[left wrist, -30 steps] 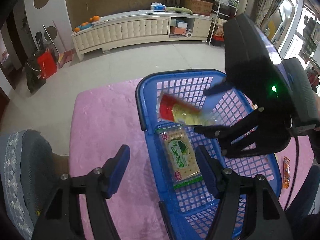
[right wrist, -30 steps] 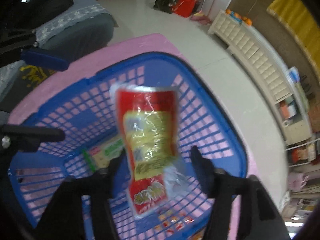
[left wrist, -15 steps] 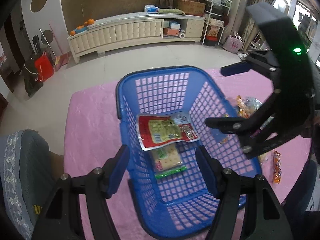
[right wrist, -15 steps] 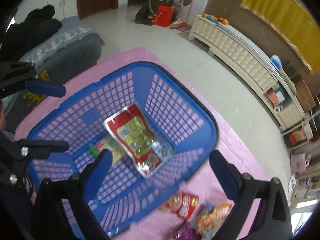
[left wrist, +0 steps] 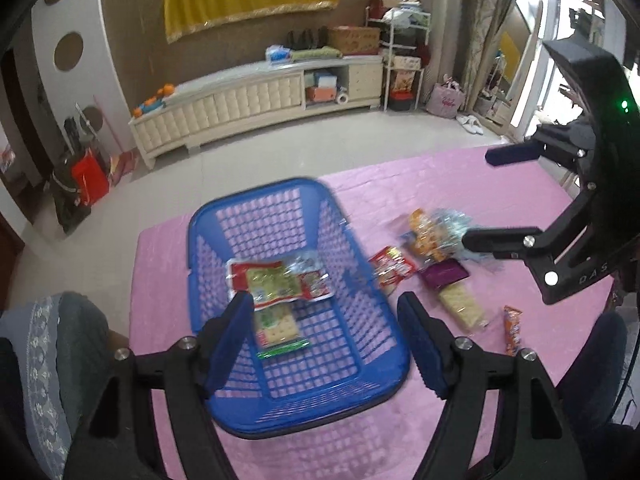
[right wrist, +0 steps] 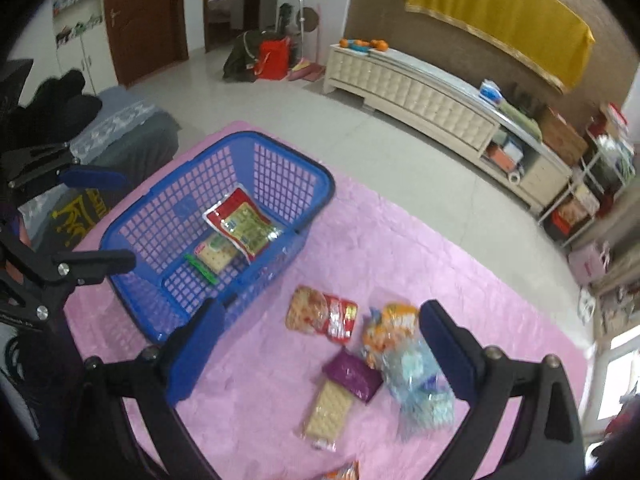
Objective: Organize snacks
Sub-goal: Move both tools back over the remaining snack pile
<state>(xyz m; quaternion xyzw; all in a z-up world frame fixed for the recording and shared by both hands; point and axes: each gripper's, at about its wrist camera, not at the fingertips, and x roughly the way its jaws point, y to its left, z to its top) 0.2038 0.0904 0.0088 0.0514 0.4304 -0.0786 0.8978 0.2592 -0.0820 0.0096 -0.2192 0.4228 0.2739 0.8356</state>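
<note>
A blue plastic basket (left wrist: 360, 280) (right wrist: 312, 184) stands on the pink table. In it lie a red and yellow snack pouch (left wrist: 280, 282) (right wrist: 240, 224) and a green cracker pack (left wrist: 278, 330) (right wrist: 212, 254) partly under it. My left gripper (left wrist: 330, 344) is open and empty above the basket's near half. My right gripper (right wrist: 320, 352) is open and empty above loose snacks to the right of the basket: a red pack (right wrist: 324, 316), a purple pack (right wrist: 352, 376), a cracker pack (right wrist: 328, 412) and clear bags (right wrist: 416, 376).
A small orange packet (left wrist: 513, 330) lies near the table's right front edge. A grey chair (left wrist: 52, 360) stands at the table's left. A long white cabinet (left wrist: 256, 100) stands across the tiled floor beyond the table.
My right gripper let the red and yellow pouch go into the basket, opened, and moved right to above the loose snacks. My left gripper has drawn back from the basket.
</note>
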